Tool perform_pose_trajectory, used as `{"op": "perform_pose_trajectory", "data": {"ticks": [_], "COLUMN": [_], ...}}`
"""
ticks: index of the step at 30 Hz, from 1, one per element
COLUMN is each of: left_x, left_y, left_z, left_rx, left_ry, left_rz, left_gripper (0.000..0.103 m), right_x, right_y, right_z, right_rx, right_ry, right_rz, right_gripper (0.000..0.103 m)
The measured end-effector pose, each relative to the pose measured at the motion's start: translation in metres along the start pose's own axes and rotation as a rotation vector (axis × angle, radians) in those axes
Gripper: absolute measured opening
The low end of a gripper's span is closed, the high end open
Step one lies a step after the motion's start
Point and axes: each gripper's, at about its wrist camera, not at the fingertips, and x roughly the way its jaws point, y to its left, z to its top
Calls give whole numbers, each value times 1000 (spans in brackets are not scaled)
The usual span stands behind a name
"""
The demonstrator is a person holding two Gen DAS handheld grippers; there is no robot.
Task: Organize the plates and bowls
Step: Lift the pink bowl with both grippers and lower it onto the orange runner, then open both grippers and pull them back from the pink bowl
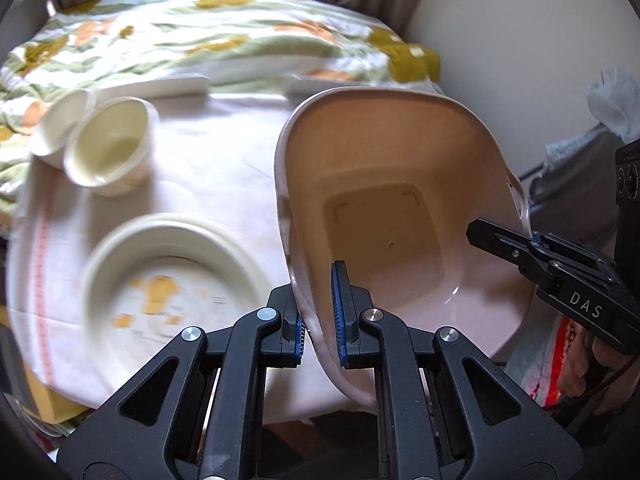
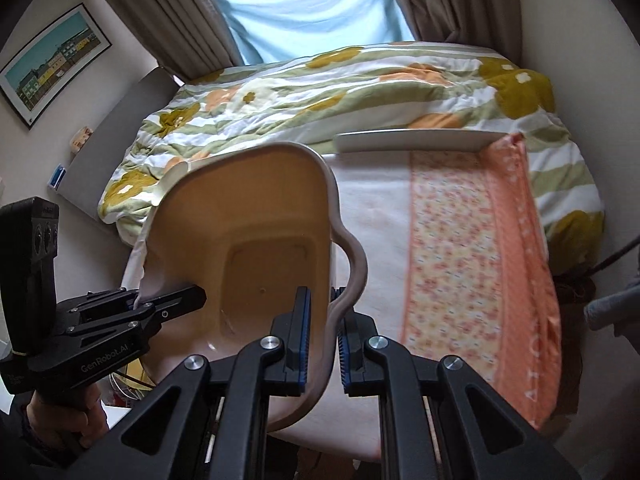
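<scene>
Up over the white cloth (image 1: 224, 152) on the tabletop, both grippers have the big pink square basin (image 1: 384, 208) between them, tilted. Left gripper (image 1: 320, 320) jaws are clamped on its left rim, right gripper (image 2: 324, 344) jaws clamped on the wavy handle edge opposite. Sitting on the cloth below: a round white dish (image 1: 172, 276) with yellow smears, two small white cups (image 1: 112, 148), and a flat white plate (image 2: 412, 140) further back near the flowery quilt (image 2: 320, 88).
</scene>
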Motion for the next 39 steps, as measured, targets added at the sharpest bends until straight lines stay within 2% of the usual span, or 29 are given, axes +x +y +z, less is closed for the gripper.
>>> {"op": "perform_pose_trajectory", "data": {"ticks": [5, 10, 15, 22, 28, 29, 31, 32, 33, 35, 36, 38, 39], "left_x": [55, 94, 114, 122, 125, 126, 127, 126, 124, 117, 116, 116, 116], "left_y": [-55, -75, -75, -75, -72, -73, -74, -75, -76, -78, -79, -80, -80], "left_z": [-9, -17, -20, -20, -17, -16, -15, -13, -13, -11, -9, -5, -4], "left_rx": [38, 52, 53, 68, 35, 31, 27, 27, 27, 27, 28, 29, 31], "left_ry": [61, 102, 107, 108, 113, 118, 120, 115, 101, 65, 59, 65, 68], "left_rz": [-12, 4, 33, 65, 85, 88, 93, 97, 100, 102, 101, 114, 126], "left_gripper": [10, 10, 10, 10, 13, 17, 37, 62, 81, 90, 91, 91, 91], "right_x": [7, 19, 26, 36, 40, 40, 40, 40, 40, 38, 37, 34, 33], "right_y": [-59, -104, -118, -129, -133, -132, -131, -130, -129, -128, -127, -126, -126], "right_z": [-19, -36, -46, -54, -59, -59, -59, -59, -59, -59, -60, -62, -64], "right_rx": [57, 102, 114, 113, 92, 84, 67, 56, 45, 21, 4, -34, -51], "right_ry": [21, 37, 41, 68, 74, 74, 76, 78, 79, 78, 77, 64, 55], "right_rz": [-62, -80, -60, -47, -31, -29, -32, -34, -35, -36, -39, -41, -38], "right_gripper": [11, 11, 11, 11, 11, 11, 11, 11, 11, 12, 15, 38, 66]}}
